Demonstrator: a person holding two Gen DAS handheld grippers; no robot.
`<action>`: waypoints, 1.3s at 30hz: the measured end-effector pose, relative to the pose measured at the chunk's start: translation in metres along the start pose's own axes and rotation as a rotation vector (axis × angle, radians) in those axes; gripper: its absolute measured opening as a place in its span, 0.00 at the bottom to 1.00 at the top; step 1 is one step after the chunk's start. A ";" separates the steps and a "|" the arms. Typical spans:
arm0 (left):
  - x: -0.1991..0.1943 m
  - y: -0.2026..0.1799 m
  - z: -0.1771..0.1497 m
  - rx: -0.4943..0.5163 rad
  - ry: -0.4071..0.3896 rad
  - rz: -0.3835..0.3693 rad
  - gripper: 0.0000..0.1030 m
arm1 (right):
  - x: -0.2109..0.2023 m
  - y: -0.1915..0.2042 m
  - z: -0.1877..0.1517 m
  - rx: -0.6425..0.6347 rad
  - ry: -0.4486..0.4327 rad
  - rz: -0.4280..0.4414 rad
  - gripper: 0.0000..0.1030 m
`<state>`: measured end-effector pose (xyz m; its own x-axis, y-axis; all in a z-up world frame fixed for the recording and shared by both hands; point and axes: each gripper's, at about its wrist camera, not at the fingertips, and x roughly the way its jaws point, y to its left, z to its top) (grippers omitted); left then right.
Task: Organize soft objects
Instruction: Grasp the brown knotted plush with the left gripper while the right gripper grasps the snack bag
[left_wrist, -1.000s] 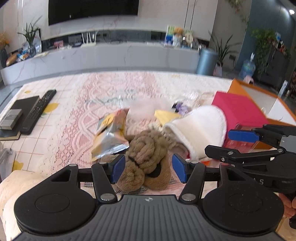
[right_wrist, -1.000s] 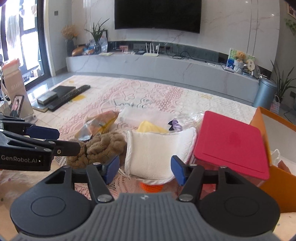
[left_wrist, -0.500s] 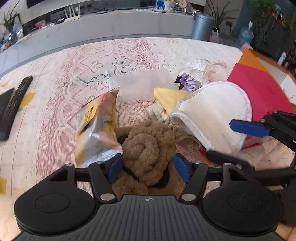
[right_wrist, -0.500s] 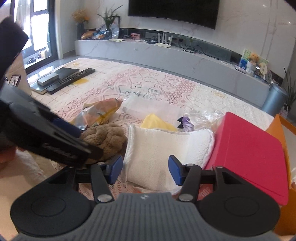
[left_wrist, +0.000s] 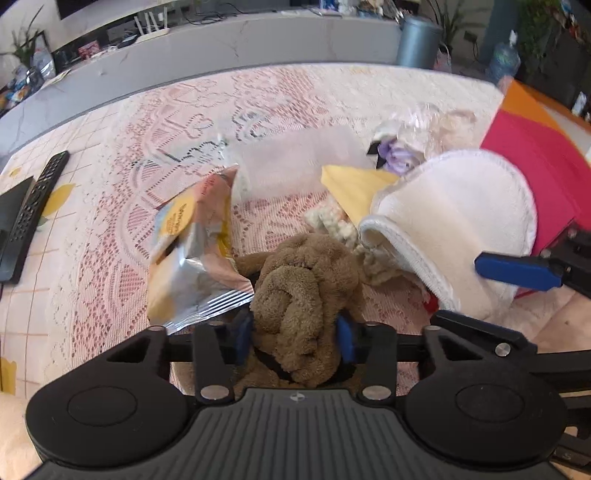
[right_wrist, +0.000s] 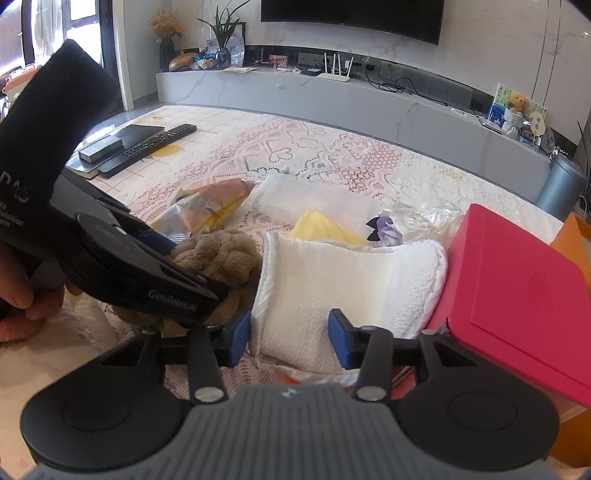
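Item one, nearest you: your left tool (left_wrist: 294, 338), fingers pressed into both flanks of the brown knotted plush (left_wrist: 303, 295), gripping it low on the lace-covered worktop (left_wrist: 110, 229) near its front edge; the plush's long axis runs straight away from the tool. Item two: your right tool (right_wrist: 291, 338), fingers apart, straddling the near end of the white terry slipper (right_wrist: 347, 284), pads not visibly touching it; the slipper lies directly ahead, just right of the plush, so the right hand is the nearer one for it. Item three, just left of the plush and touching it: foil snack bag (left_wrist: 192, 254). Item four, beyond the slipper: yellow cloth (right_wrist: 319, 229), clear plastic wrap with a purple flower (right_wrist: 386, 225). Item five, right edge: red box lid (right_wrist: 517, 288). Item six, far left corner: remote control (right_wrist: 155, 146).
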<state>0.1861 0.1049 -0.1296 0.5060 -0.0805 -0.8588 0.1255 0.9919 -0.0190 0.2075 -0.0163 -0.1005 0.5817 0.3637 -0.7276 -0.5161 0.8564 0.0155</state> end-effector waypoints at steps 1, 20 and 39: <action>-0.005 0.001 -0.001 -0.019 -0.017 -0.015 0.45 | -0.002 0.000 0.000 0.006 -0.002 0.002 0.44; -0.094 0.100 -0.010 -0.477 -0.313 0.023 0.46 | 0.011 0.031 0.057 0.064 -0.077 0.109 0.59; -0.013 0.154 -0.006 -0.574 -0.181 0.141 0.46 | 0.134 0.040 0.082 0.524 0.078 0.156 0.65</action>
<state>0.1942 0.2589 -0.1244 0.6276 0.0899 -0.7734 -0.4069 0.8847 -0.2274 0.3164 0.0972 -0.1411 0.4643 0.4898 -0.7379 -0.1988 0.8696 0.4521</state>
